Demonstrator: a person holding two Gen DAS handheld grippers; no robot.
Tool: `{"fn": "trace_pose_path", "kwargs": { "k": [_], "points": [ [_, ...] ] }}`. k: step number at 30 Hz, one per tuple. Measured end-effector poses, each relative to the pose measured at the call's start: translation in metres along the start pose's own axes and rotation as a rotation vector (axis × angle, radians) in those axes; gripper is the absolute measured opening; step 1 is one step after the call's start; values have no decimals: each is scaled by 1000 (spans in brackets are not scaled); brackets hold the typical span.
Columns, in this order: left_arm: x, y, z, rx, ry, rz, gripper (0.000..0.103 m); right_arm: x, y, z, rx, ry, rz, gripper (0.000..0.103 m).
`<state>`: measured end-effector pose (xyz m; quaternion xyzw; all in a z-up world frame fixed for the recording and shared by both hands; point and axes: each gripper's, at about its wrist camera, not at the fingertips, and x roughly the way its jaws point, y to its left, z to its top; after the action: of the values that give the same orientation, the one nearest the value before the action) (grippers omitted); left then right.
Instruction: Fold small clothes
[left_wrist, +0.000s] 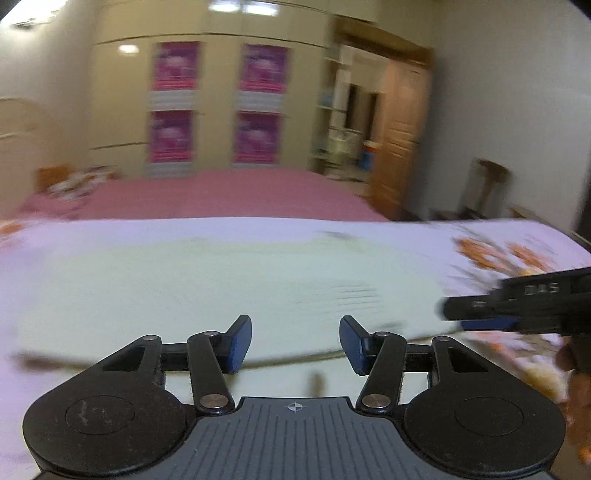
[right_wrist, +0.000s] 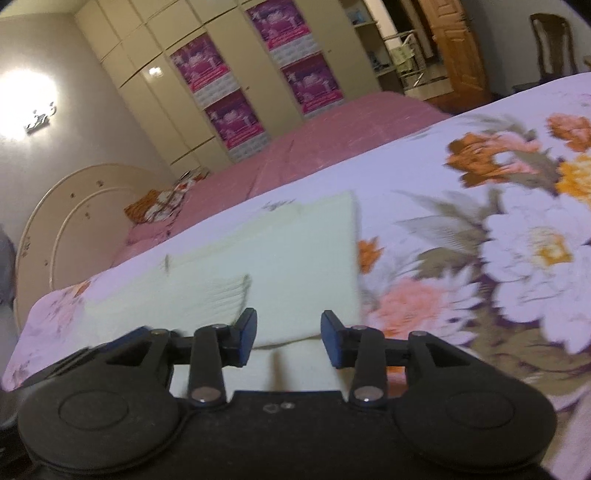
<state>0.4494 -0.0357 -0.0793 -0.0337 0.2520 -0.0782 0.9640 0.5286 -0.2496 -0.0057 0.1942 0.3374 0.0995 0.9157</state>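
A pale green garment (left_wrist: 207, 280) lies flat on the floral bedsheet (left_wrist: 509, 254), spread wide in front of me. My left gripper (left_wrist: 295, 341) is open and empty, just above the garment's near edge. In the right wrist view the same garment (right_wrist: 280, 258) lies folded into a rectangle on the sheet (right_wrist: 480, 236). My right gripper (right_wrist: 289, 338) is open and empty over the garment's near right corner. The right gripper also shows in the left wrist view (left_wrist: 480, 314), coming in from the right edge.
A pink bed cover (left_wrist: 221, 195) stretches beyond the floral sheet. Cream wardrobes with purple posters (left_wrist: 218, 103) line the back wall. A wooden door (left_wrist: 399, 140) and a chair (left_wrist: 484, 184) stand at the right. A round headboard (right_wrist: 74, 206) is at the left.
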Motion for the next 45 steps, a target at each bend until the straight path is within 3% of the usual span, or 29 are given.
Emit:
{"fn": "trace_pose_path", "kwargs": {
  "k": [4,7,10,14,18,28,30,36,45],
  "points": [
    [-35,74,-20,-83,20,184,54,21,12,-2,-4,38,36,39],
    [-40,112,-27,-143,69,245,54,39,23,-4,-10,73,41,38],
    [-38,129,-28,-150,105,236,54,50,38,-4,-58,72,26,38],
    [-32,125,-24,-114,90,253,54,53,50,0,-135,68,-2,5],
    [-3,114,-15,-124,85,259,54,31,39,10,-149,-31,-31,4],
    [13,107,-14,-121,80,263,52,22,19,11,-149,-21,-36,5],
    [16,107,-12,-110,87,235,35,19,18,11,-156,-24,-42,5],
    [21,102,-10,-79,100,186,14,13,9,15,-172,-42,-86,5],
    [20,102,-11,-76,100,180,12,7,-3,22,-196,-62,-114,5]
  ]
}}
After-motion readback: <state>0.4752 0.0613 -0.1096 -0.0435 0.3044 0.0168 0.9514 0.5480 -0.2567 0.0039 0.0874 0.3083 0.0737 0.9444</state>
